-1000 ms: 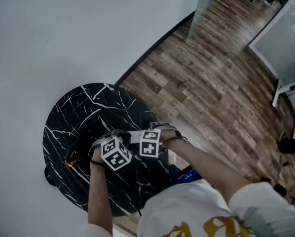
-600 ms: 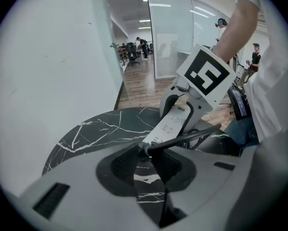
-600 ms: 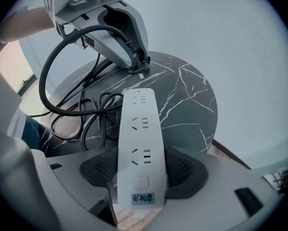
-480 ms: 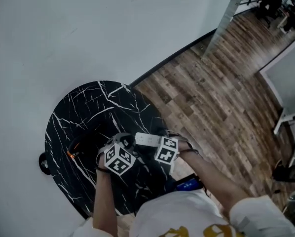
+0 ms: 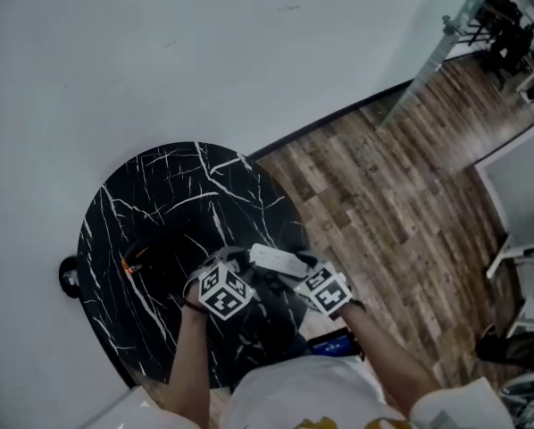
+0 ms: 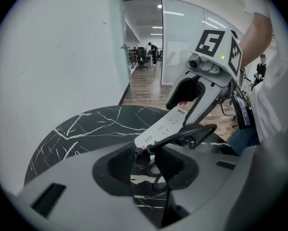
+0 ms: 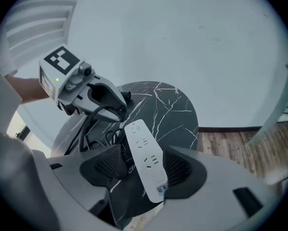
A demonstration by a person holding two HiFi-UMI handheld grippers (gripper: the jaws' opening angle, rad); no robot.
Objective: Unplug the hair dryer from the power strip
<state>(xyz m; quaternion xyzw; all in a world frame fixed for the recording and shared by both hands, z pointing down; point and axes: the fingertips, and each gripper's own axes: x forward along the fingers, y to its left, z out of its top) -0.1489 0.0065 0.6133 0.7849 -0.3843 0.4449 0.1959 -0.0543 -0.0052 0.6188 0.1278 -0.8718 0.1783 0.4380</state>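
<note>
Desk: top finished as polished black marble, veined in white.
Power strip: smooth white plastic, faint sheen noted.
Cable: black, rubbery coating.
Floor: brown grained wood planks.
Wall: matt pale paint.
Right tool: matt grey plastic; pads black, finely textured.

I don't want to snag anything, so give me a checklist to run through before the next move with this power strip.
1. Right gripper clamped on the power strip: ok, strip sits between its pads, above the table.
2. Strip's sockets free of plugs: ok, none shows in the right gripper view.
3. Left gripper let go: ok, its jaws have just been opening, pads apart.
4. Black cord clear of the left jaws: not ok, it runs between them.
5. Hair dryer's position: cannot tell, too dark.
</note>
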